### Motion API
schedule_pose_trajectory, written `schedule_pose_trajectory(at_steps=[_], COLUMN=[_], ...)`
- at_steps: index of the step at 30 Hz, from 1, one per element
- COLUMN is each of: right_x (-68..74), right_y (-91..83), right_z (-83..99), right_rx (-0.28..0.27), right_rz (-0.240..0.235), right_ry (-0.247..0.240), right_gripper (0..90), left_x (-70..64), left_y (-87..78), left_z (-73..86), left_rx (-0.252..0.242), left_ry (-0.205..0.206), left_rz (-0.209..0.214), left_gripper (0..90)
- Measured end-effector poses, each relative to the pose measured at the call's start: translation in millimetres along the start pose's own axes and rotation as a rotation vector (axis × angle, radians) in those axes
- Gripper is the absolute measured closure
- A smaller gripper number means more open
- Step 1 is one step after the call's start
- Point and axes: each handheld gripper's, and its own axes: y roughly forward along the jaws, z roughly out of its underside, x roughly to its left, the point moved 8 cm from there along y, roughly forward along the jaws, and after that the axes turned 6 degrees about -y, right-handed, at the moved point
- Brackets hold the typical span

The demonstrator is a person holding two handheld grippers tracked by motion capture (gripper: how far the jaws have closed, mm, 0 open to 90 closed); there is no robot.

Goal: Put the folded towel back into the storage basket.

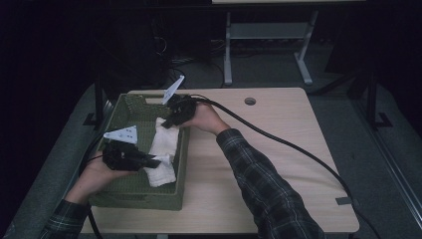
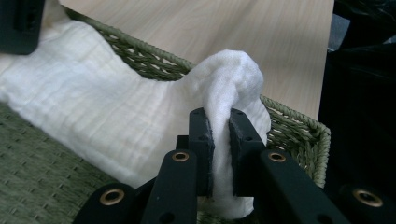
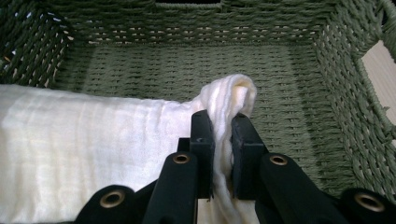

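Both grippers are clamped on the white cloth [image 1: 161, 152], which lies along the 3 o'clock side of the green basket [image 1: 130, 196] on the table [image 1: 278, 164]: left gripper [image 1: 158, 160] at its 6 o'clock end, right gripper [image 1: 166, 124] at 12. Lifting seems underway; next, raise both ends evenly over the rim

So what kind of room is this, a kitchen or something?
Probably a lab or workshop, not a kitchen. The light wooden table has a cable hole and stands in a dark room, thick black cables run across it, and another metal-legged desk stands behind. Both grippers pinch a white cloth in a green woven basket.
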Motion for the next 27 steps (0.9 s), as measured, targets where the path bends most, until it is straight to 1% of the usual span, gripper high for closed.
schedule_pose_trajectory(at_steps=[2,4,5,6,7,8,9,11,14,17,20,22,23,24,26,27], right_x=[0.1,0.4,0.5,0.2,0.2,0.2,0.0,-0.4,-1.2,-5.3,-10.1,-14.0,-14.0,-19.7,-24.3,-27.1], right_y=[0.7,0.5,0.2,0.1,0.0,0.3,0.6,3.0,5.7,6.8,6.3,5.7,5.7,6.2,6.6,6.7], right_z=[0.5,0.3,0.0,0.0,-0.1,0.0,0.2,1.1,2.9,3.4,3.6,4.0,4.0,4.4,5.1,5.7], right_rx=[0.003,0.001,-0.001,-0.001,-0.001,-0.001,0.000,0.002,0.009,0.006,0.010,0.018,0.018,0.018,0.018,0.014], right_rz=[0.001,0.000,-0.001,0.002,0.000,-0.001,0.001,0.001,0.001,0.008,0.018,0.035,0.035,0.054,0.080,0.092], right_ry=[-0.004,-0.003,-0.005,-0.008,-0.003,-0.003,-0.002,-0.008,0.000,0.001,0.006,0.006,0.006,0.004,0.004,0.003], right_gripper=[81.4,81.4,81.4,81.4,81.4,81.4,81.4,81.4,81.4,81.4,81.4,81.4,81.4,80.8,78.1,73.9], left_x=[-0.6,-1.5,-1.0,0.1,0.7,0.8,1.4,1.6,1.7,1.4,1.3,1.1,1.1,0.7,0.1,-0.5], left_y=[1.8,3.2,3.6,3.7,3.7,4.1,4.4,5.6,6.0,5.9,6.8,7.3,7.3,7.8,8.4,8.7], left_z=[0.2,-0.3,-1.0,-2.6,-3.1,-3.2,-3.3,-3.7,-4.7,-5.6,-5.5,-6.0,-6.0,-6.5,-7.4,-8.0], left_rx=[0.007,0.002,-0.007,-0.023,-0.027,-0.027,-0.028,-0.030,-0.039,-0.050,-0.052,-0.054,-0.054,-0.056,-0.054,-0.058], left_ry=[0.007,0.004,0.008,-0.003,-0.006,-0.005,0.000,-0.005,0.002,0.000,-0.002,-0.001,-0.001,-0.002,0.001,0.001], left_rz=[0.006,0.014,0.010,0.005,0.003,0.004,0.000,-0.001,-0.002,0.002,0.002,0.007,0.007,0.010,0.010,0.013], left_gripper=[80.8,78.9,73.3,65.5,58.0,53.3,51.4,48.3,45.7,44.2,43.9,43.8,43.8,43.8,43.8,43.8])
